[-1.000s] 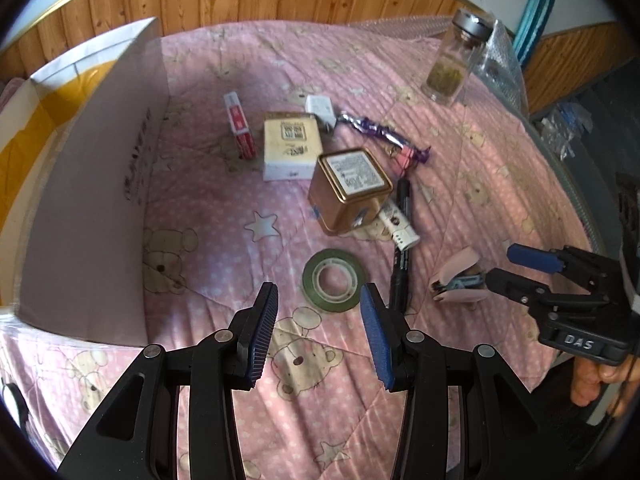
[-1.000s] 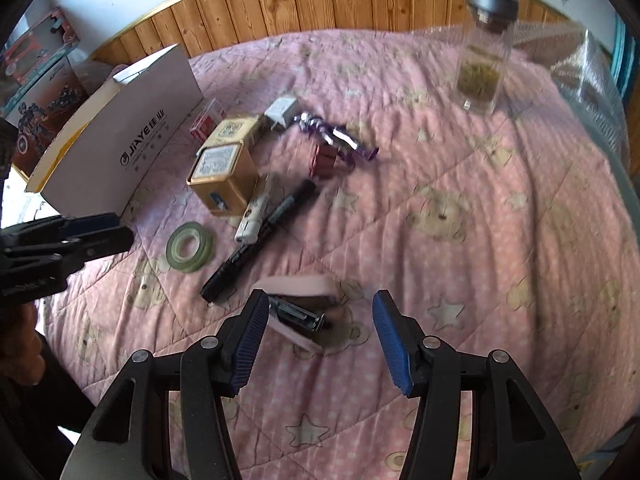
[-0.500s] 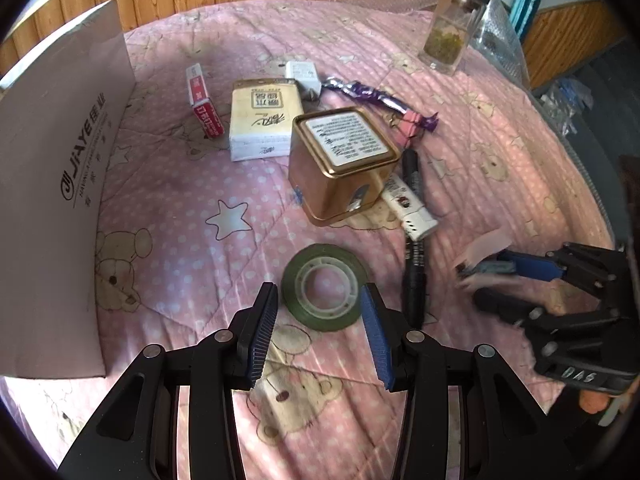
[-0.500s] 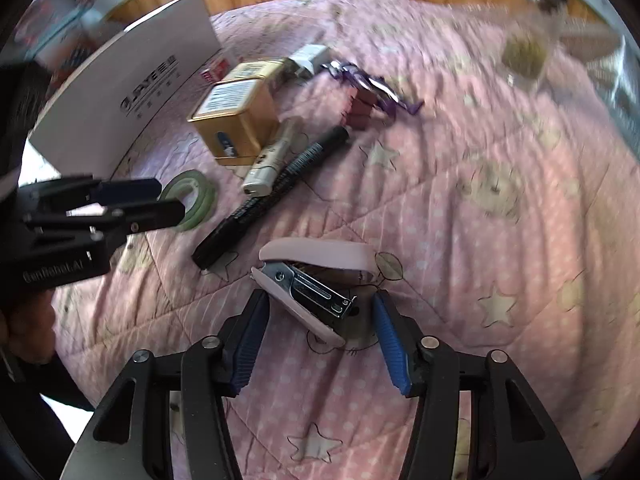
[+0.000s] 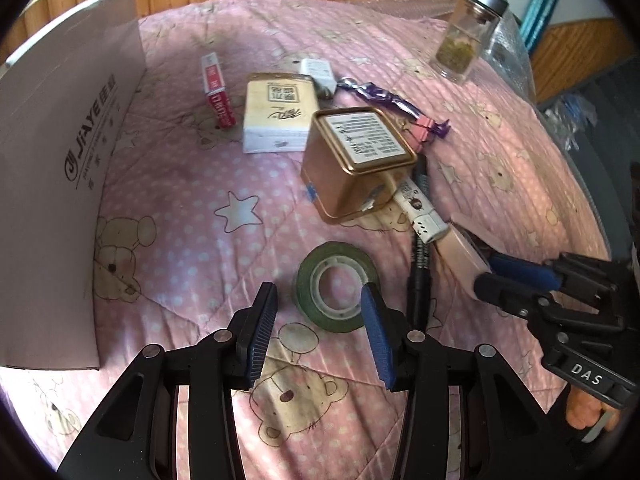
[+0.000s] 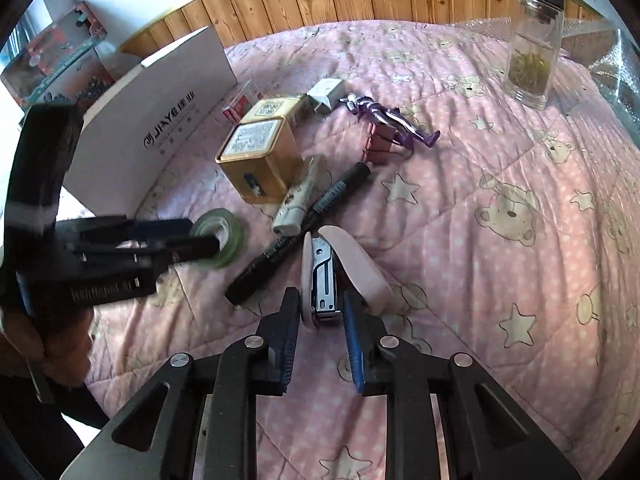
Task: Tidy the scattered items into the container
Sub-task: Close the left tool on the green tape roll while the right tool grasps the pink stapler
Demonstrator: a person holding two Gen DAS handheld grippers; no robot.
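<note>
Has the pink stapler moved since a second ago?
Yes. The stapler has tipped up on edge beside the black marker, and the right hand-held gripper has just been closing on it.

"JIAYE" on white box (image 5: 60, 184), "DAS" on right gripper (image 5: 486, 276)

Twelve loose items on the pink quilted bed (image 6: 500, 168)
One each: green tape roll (image 5: 337, 286), gold square tin (image 5: 358, 160), black marker (image 6: 298, 232), pink stapler (image 6: 340, 272), glass jar (image 6: 534, 46), purple figurine (image 6: 390, 118).
</note>
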